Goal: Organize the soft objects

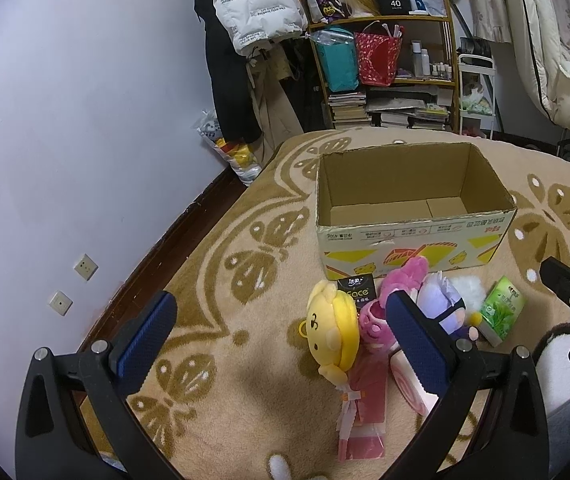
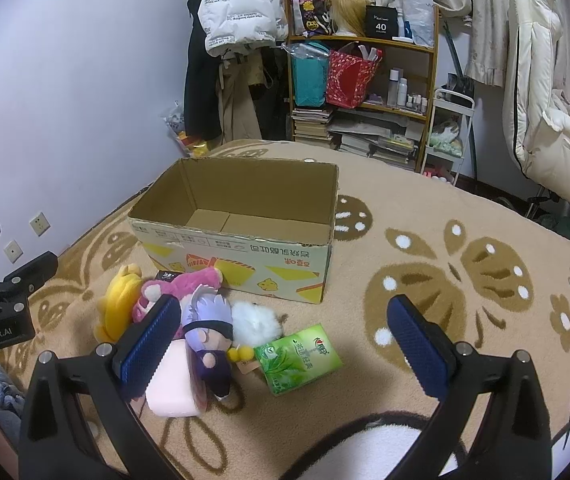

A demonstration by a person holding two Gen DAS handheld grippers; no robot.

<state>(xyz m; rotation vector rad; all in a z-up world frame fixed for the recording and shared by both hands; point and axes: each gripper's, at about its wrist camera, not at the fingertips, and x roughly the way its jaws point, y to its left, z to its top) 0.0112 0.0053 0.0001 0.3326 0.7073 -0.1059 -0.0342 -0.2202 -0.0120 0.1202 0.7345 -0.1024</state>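
Plush toys (image 2: 205, 320) are seen heaped at centre frame, just before the empty cardboard box (image 2: 241, 216), ready for loading. Both the left gripper (image 1: 281, 344) and right gripper (image 2: 285, 344) are held spread wide, nothing grasped.

Cluttered shelf (image 2: 365, 80), white puffer jacket (image 2: 241, 4).
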